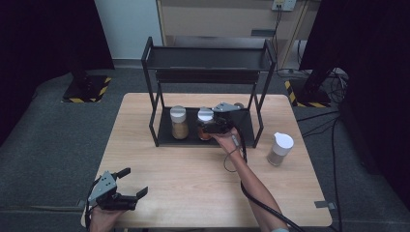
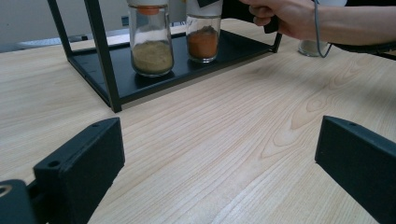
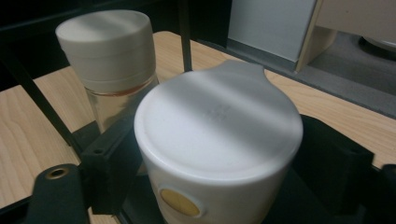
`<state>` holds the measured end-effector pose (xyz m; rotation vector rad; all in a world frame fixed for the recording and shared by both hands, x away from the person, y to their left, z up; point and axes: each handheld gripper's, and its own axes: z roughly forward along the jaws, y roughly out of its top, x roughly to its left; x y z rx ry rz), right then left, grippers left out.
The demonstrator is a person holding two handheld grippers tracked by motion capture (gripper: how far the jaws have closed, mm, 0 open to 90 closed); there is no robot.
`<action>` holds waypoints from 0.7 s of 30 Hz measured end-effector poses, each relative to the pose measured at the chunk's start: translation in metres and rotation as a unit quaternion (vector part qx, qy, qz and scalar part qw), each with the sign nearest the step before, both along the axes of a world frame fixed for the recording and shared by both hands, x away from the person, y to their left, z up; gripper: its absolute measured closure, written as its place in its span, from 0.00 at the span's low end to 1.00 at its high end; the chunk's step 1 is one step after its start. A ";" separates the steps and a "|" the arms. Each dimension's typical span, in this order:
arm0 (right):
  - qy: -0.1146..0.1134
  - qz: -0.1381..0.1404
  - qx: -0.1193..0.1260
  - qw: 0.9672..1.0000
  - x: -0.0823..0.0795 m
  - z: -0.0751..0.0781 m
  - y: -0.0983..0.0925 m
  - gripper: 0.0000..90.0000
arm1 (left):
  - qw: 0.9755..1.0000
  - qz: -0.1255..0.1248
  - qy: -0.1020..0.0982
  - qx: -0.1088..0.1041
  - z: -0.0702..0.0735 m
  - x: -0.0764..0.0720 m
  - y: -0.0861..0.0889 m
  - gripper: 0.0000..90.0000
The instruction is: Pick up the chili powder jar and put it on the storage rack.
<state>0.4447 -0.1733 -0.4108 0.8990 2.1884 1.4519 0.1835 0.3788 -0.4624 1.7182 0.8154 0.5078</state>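
In the high view, a black two-level rack (image 1: 153,92) stands at the far side of the wooden table (image 1: 193,179). On its lower shelf there are two spice jars with white lids. The jar with yellowish powder (image 1: 179,123) is on the left, and the jar with orange powder (image 1: 205,123) is just beside it on the right. The right gripper (image 1: 212,126) is at the orange jar, with the person's right hand (image 1: 229,140) behind it. A third jar with a white lid (image 1: 280,149) stands on the table, outside the rack, near the right edge. The left gripper (image 1: 131,182) is near the front left corner of the table, well apart from the rack, and its jaws are spread with nothing between them.

In the left gripper view, the two black jaws stand wide apart above the bare wood. Farther off, the yellowish jar (image 2: 150,44) and the orange jar (image 2: 203,35) stand upright on the rack's shelf, and the right hand (image 2: 285,16) is at the top of the orange jar.

In the right gripper view, the white lid of the orange jar (image 3: 217,140) sits between the two jaws. The jaws are around the jar, but I cannot tell if the pads press on it. The other jar's lid (image 3: 106,46) is behind, to the left.
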 end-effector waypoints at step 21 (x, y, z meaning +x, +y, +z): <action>-0.027 0.015 -0.003 1.000 -0.030 0.048 -0.022 0.10 | 1.000 -0.001 0.000 0.005 0.001 0.000 -0.001 0.01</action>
